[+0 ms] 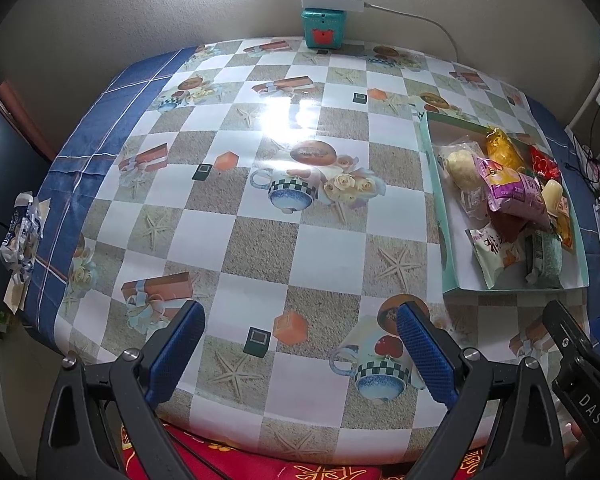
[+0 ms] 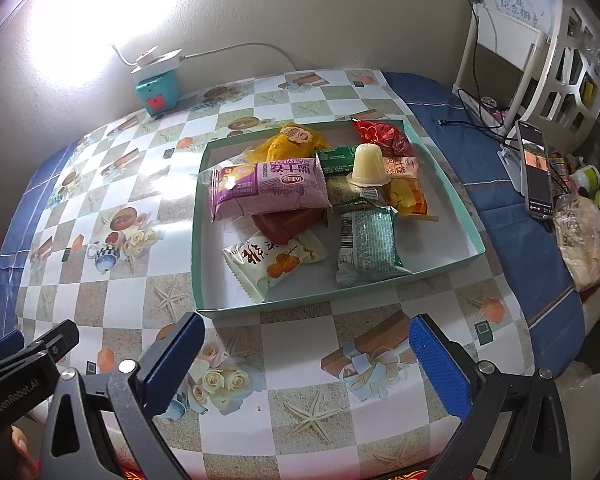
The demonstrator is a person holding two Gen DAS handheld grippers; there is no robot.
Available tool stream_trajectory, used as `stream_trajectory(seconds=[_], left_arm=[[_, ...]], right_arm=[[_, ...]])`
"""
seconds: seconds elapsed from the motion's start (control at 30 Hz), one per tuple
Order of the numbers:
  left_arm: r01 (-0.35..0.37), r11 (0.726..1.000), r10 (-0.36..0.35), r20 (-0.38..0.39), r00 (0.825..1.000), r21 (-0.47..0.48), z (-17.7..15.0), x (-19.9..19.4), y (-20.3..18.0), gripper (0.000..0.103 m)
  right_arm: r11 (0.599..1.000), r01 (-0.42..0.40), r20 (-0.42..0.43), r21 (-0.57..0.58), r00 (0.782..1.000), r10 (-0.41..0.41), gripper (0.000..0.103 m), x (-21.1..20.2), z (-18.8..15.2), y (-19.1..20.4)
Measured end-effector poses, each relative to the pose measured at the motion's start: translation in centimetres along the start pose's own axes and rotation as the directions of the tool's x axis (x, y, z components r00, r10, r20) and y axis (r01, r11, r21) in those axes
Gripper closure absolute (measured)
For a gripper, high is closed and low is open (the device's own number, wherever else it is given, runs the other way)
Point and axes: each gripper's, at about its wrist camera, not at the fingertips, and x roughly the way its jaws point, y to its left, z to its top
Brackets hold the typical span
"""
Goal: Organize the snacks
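Observation:
A shallow teal box (image 2: pixel 204 216) (image 1: pixel 432 168) on the patterned tablecloth holds several wrapped snacks. Among them are a purple packet (image 2: pixel 272 184) (image 1: pixel 512 190), a yellow packet (image 2: pixel 288 140) (image 1: pixel 502 148), a red packet (image 2: pixel 380 132), a green packet (image 2: pixel 366 240), a white packet (image 2: pixel 268 262) (image 1: pixel 496 248) and a pale jelly cup (image 2: pixel 368 164). My right gripper (image 2: pixel 306 346) hovers open just in front of the box, holding nothing. My left gripper (image 1: pixel 300 336) is open over bare tablecloth, left of the box. The right gripper's body (image 1: pixel 576 356) shows at that view's lower right.
A teal cube with a white power strip (image 1: pixel 324 20) stands against the back wall. A crumpled wrapper (image 1: pixel 22 232) lies at the table's left edge. A phone on a stand (image 2: pixel 536 168), cables and a plastic bag (image 2: pixel 584 236) sit on the blue cloth at the right.

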Motion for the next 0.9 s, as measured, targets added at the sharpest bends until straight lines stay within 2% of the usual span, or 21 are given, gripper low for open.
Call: stream_trajectory(seconds=[0.9], left_arm=[[-0.009,1.000,0.009,-0.021,1.000,0.004,0.09,0.57,0.01,0.006]], right_arm=[[1.000,0.002,-0.014,-0.024,1.000,-0.003,0.000,0.37,0.27,0.52]])
